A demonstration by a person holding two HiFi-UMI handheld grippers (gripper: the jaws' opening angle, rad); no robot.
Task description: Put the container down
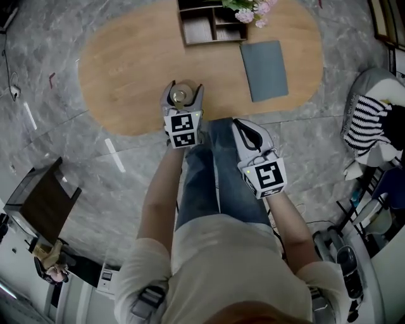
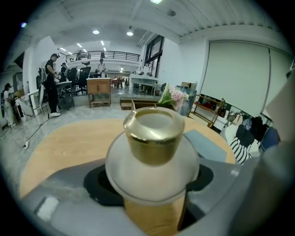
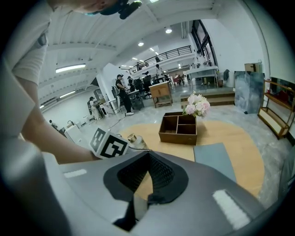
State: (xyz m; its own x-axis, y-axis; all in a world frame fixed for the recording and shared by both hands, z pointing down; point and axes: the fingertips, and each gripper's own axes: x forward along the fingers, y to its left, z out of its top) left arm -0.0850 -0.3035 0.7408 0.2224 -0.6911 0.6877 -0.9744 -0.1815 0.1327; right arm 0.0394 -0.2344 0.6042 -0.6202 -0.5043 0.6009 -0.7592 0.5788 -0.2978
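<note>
Container (image 2: 152,159) gripped in left tongs (image 1: 182,95), over wooden table (image 1: 126,69)

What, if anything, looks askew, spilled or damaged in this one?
Nothing stands out. The container sits upright in the left gripper's jaws, cap on. The box, flowers and mat sit tidily on the table, and nothing has spilled.

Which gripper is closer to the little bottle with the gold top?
Left. The left gripper holds the bottle between its jaws; the right gripper hangs apart, over the person's legs.
</note>
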